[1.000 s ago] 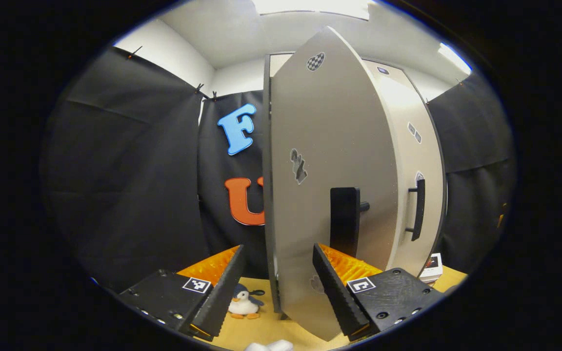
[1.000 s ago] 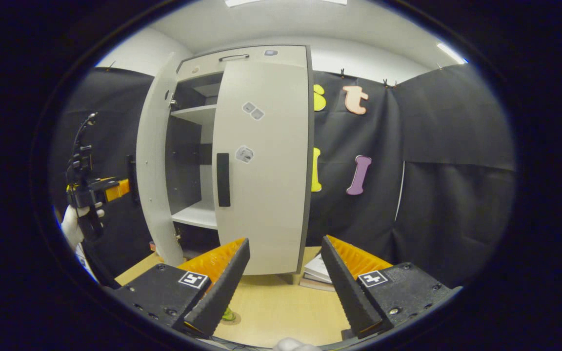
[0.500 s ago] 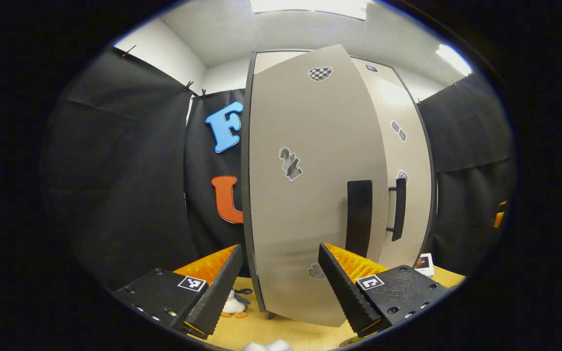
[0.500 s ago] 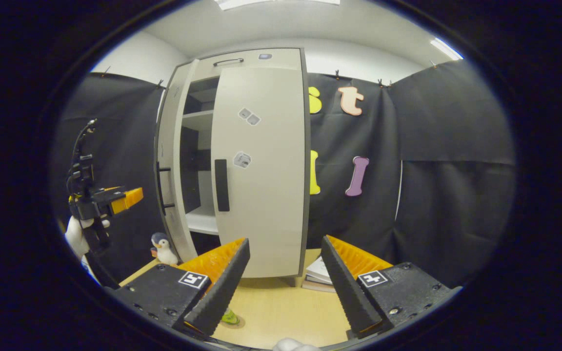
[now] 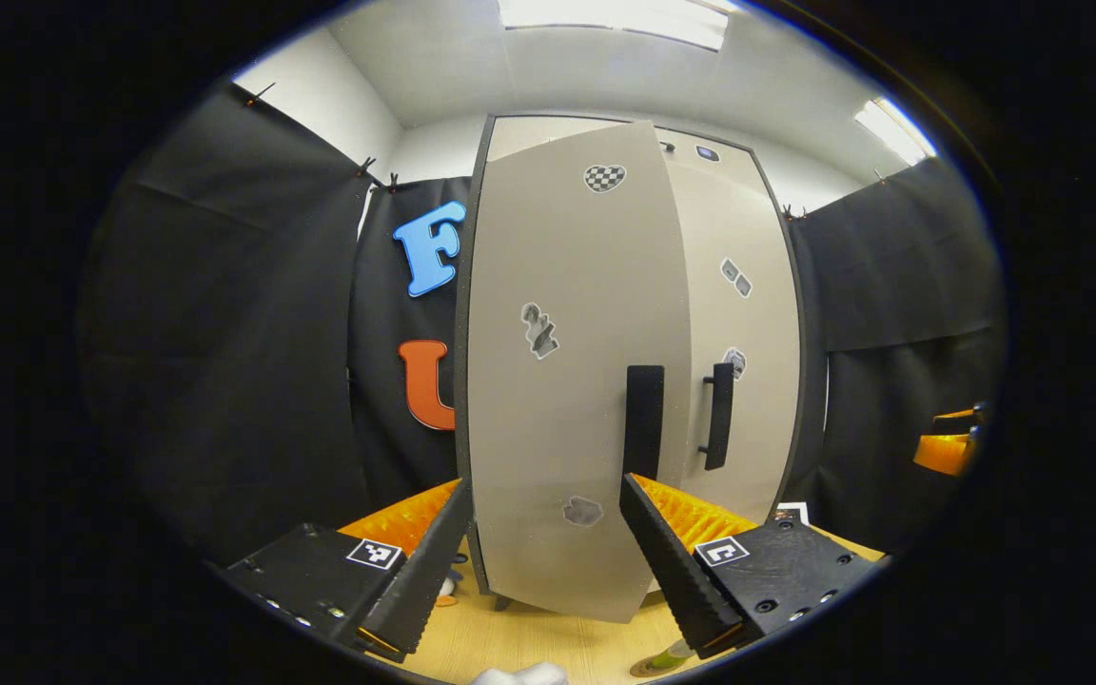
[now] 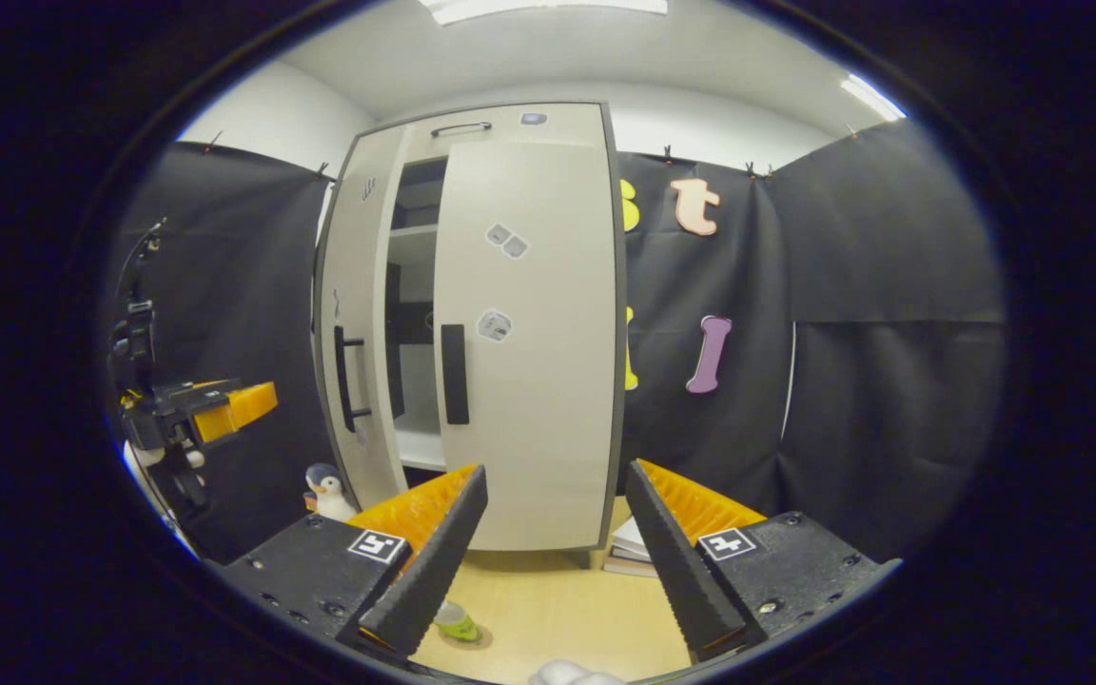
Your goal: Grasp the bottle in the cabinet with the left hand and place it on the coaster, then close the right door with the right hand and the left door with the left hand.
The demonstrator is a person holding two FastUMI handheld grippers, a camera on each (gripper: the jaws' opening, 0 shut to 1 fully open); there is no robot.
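Observation:
The pale cabinet's left door [image 5: 567, 381] stands a little ajar, its dark handle [image 5: 644, 421] just above my open left gripper [image 5: 545, 561], which holds nothing. The right door [image 6: 529, 352] lies shut against the cabinet. In the right gripper view a narrow gap [image 6: 410, 333] with shelves shows between the doors, and the left gripper [image 6: 253, 404] hovers left of the left door [image 6: 353, 333], held by a gloved hand [image 6: 153, 466]. A green bottle [image 6: 456, 623] stands on a round coaster on the table below my open, empty right gripper [image 6: 553, 561].
A toy penguin [image 6: 327, 490] sits on the wooden table [image 6: 548, 609] by the cabinet's left foot. A stack of books [image 6: 638, 552] lies at its right foot. Black cloth walls close in on both sides.
The left door has swung much further toward the cabinet, leaving a narrow gap. My left gripper has followed it round. The right gripper has barely shifted.

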